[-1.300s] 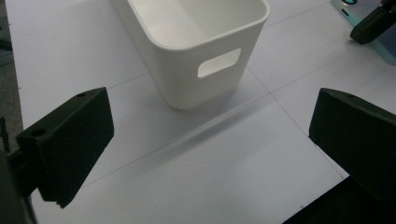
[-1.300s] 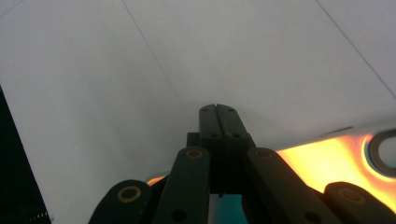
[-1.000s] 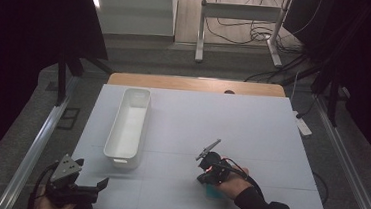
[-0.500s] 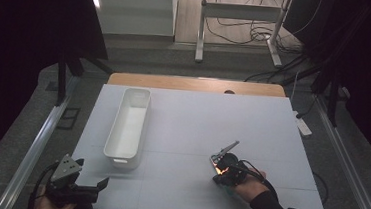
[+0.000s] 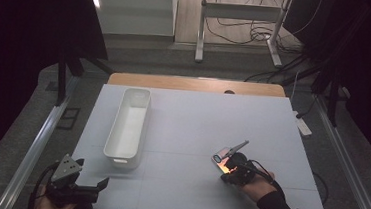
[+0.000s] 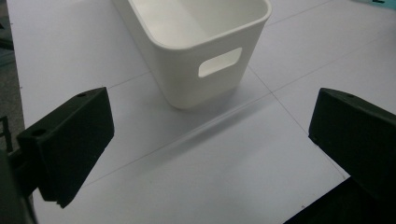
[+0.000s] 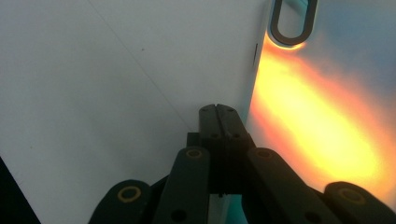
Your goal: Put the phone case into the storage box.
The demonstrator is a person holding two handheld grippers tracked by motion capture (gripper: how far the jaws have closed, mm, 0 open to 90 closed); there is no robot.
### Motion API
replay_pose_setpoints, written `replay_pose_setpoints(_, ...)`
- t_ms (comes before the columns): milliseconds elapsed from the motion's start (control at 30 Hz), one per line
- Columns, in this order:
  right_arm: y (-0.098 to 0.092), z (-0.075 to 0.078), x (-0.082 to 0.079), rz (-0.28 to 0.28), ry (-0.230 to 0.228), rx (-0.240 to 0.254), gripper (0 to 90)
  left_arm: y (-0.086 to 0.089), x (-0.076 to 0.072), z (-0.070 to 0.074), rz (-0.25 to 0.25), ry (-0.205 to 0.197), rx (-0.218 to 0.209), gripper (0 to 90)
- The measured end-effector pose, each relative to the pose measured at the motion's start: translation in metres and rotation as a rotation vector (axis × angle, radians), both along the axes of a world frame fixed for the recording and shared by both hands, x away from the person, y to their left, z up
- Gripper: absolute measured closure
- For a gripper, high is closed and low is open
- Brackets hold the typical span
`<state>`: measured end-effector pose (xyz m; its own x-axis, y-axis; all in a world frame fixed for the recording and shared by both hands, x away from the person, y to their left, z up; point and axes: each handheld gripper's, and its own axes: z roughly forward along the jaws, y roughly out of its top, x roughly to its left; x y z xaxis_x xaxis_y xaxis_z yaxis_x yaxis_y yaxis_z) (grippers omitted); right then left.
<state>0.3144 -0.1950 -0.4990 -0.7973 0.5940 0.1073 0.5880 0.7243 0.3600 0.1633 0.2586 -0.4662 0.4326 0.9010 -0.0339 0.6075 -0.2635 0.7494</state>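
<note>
A flat phone-like slab lies on the white table, right of centre, lit orange. In the right gripper view the slab has an oval camera ring at its far end. My right gripper is shut, with its jaws pressed together low against the slab's left edge and nothing between them. Whether they touch the slab I cannot tell. My left gripper rests at the table's near left corner, open wide, pointing at the white bin.
The long white bin stands empty on the left half of the table, a handle slot in its near end. A wooden strip runs along the table's far edge. A metal frame and dark floor surround the table.
My right hand and its shut gripper have slid to the right across the table, and the lit slab now lies at the fingertips. The left gripper has kept still.
</note>
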Motion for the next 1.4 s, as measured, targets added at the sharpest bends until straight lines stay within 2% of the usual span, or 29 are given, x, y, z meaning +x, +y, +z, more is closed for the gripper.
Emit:
replay_pose_setpoints(133,0.0,0.005,-0.001,0.004,-0.01,0.016,88.8,0.0,0.0,0.0,0.0,0.0,0.0,0.7)
replay_pose_setpoints(333,-0.001,0.015,0.001,-0.012,-0.05,0.031,75.6,0.0,0.0,0.0,0.0,0.0,0.002,0.7)
replay_pose_setpoints(367,-0.001,0.015,0.001,-0.012,-0.05,0.031,75.6,0.0,0.0,0.0,0.001,0.0,0.003,0.7)
replay_pose_setpoints(567,0.001,0.02,0.002,-0.026,-0.087,0.018,58.0,0.0,0.0,0.0,0.001,-0.001,0.003,0.7)
replay_pose_setpoints(600,0.001,0.02,0.002,-0.026,-0.087,0.018,58.0,0.0,0.0,0.0,0.001,-0.001,0.003,0.7)
replay_pose_setpoints(633,0.001,0.021,0.002,-0.033,-0.1,0.012,51.6,0.0,0.0,0.0,0.0,0.0,0.002,0.8)
replay_pose_setpoints(700,0.001,0.021,0.003,-0.034,-0.101,0.011,48.7,0.0,0.0,0.0,0.0,0.0,0.002,0.7)
replay_pose_setpoints(867,-0.004,0.023,0.006,-0.065,-0.125,-0.003,29.1,0.0,0.0,0.0,-0.001,0.0,0.001,0.7)
replay_pose_setpoints(1067,-0.015,0.025,0.011,-0.107,-0.132,0.008,21.5,0.0,0.0,0.0,0.0,-0.001,0.004,0.7)
replay_pose_setpoints(1333,-0.027,0.028,0.018,-0.139,-0.132,0.005,0.2,0.0,0.0,0.0,0.0,0.0,0.004,0.8)
replay_pose_setpoints(1400,-0.028,0.027,0.019,-0.147,-0.131,0.002,0.0,0.0,0.0,0.0,0.0,0.001,0.004,0.8)
